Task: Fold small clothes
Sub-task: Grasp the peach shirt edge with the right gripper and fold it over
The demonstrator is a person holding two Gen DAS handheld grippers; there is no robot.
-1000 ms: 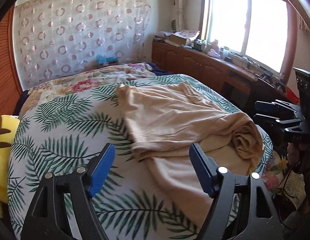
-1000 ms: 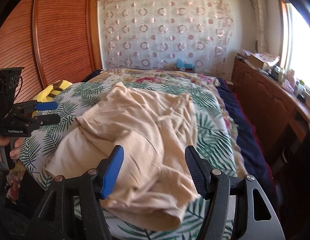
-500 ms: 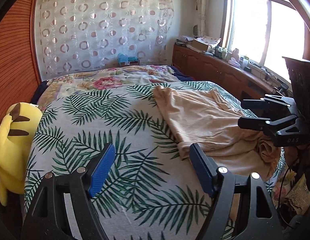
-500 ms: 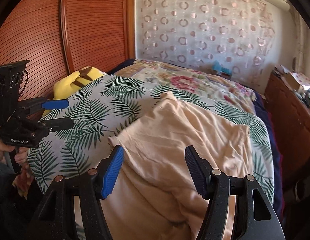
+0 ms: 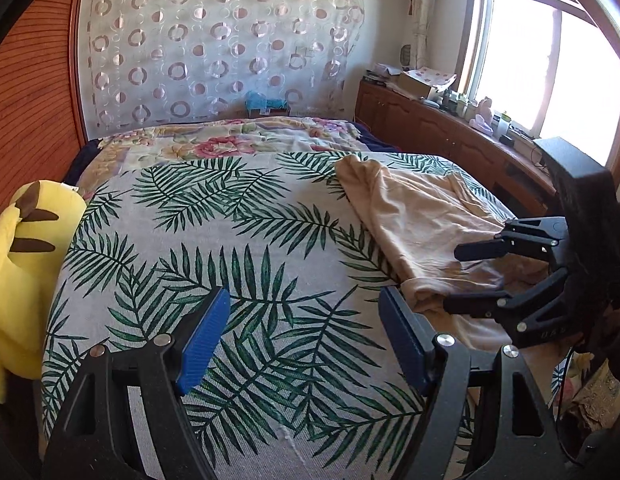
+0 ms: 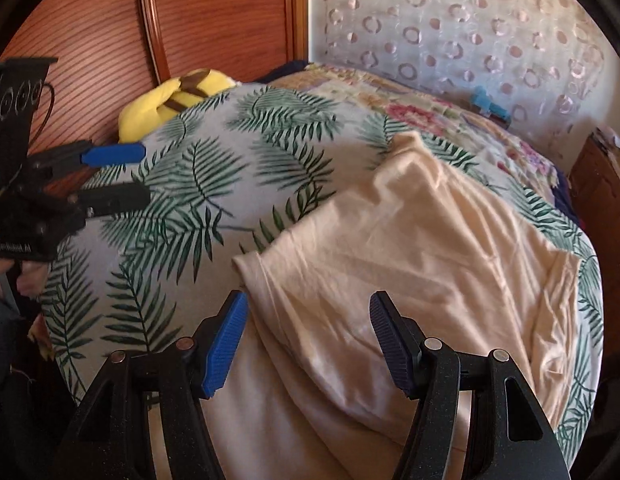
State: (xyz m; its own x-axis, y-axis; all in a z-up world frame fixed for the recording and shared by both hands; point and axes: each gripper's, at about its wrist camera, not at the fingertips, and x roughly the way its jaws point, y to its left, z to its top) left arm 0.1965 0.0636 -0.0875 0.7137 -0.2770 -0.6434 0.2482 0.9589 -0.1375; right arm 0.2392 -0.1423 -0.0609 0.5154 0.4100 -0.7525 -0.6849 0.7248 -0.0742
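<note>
A cream-coloured garment (image 6: 393,264) lies crumpled on the palm-leaf bedspread (image 6: 214,168); the left wrist view has the garment (image 5: 421,216) at the right side of the bed. My right gripper (image 6: 306,336) hovers open just above its near left edge, nothing between the blue pads. My left gripper (image 5: 306,340) is open over the bare bedspread (image 5: 230,240), left of the cloth. Each gripper shows in the other's view: the right gripper (image 5: 469,276) over the cloth's near end, the left gripper (image 6: 126,176) at the bed's left side.
A yellow plush toy (image 5: 26,264) sits at the bed's left edge against a wooden sliding door (image 6: 214,20). A floral blanket (image 5: 238,140) covers the far end. A wooden cabinet (image 5: 437,128) with clutter runs under the window on the right.
Both grippers have swung left across the bed. The garment has slid from the centre to the right of the left wrist view; the right gripper now looks over its left edge. Jaws unchanged.
</note>
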